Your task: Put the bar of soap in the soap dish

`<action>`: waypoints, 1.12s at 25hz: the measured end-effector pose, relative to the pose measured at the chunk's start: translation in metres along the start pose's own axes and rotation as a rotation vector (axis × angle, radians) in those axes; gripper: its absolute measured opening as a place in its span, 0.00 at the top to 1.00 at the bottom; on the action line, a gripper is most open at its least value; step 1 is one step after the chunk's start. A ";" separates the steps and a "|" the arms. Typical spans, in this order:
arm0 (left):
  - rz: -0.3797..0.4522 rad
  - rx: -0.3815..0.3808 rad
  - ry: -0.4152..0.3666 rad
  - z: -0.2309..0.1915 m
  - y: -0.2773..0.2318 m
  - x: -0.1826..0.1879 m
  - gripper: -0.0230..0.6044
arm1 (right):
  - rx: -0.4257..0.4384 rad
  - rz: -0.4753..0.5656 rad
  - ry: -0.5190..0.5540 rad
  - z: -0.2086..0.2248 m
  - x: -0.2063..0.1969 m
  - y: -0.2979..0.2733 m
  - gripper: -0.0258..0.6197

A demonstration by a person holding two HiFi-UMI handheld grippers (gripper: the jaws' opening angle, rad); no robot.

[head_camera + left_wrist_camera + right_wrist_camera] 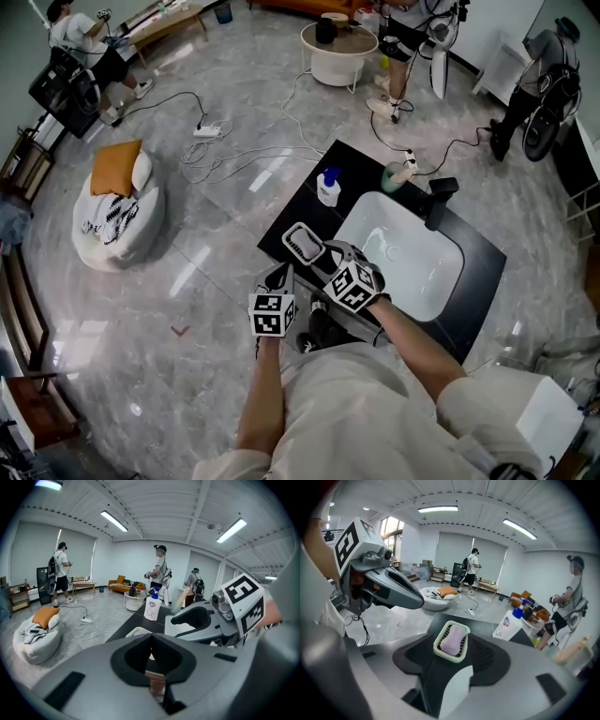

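as the bar of soap [452, 641] lies in the soap dish [437, 645], placing looks done.
left tongs [150, 637] pressed together, empty; right tongs [451, 660] spread, free to back off.

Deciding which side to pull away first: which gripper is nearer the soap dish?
Right. The right gripper is right at the soap dish, just off its near-right edge. The left gripper sits further back from it, toward the person.

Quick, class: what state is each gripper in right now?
Left gripper: shut, holding nothing.
Right gripper: open, jaws either side of the soap dish with the bar of soap in it.
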State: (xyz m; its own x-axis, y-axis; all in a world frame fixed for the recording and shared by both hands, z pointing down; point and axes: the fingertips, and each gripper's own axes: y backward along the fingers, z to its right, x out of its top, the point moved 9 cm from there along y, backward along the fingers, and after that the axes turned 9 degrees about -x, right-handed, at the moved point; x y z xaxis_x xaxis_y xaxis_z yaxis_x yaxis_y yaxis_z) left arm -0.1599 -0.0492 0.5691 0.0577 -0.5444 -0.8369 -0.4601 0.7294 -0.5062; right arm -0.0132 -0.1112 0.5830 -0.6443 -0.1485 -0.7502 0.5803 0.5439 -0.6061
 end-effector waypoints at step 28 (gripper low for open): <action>0.084 0.020 0.010 0.025 0.045 -0.016 0.95 | -0.188 0.089 -0.562 -0.034 -0.029 0.057 0.81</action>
State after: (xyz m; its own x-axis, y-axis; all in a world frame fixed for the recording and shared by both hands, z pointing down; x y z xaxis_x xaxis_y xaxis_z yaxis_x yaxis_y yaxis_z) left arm -0.1591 0.0033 0.5544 0.0108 -0.4851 -0.8744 -0.4451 0.7807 -0.4386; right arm 0.0219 -0.0480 0.5793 -0.2054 -0.4818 -0.8519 0.4892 0.7034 -0.5157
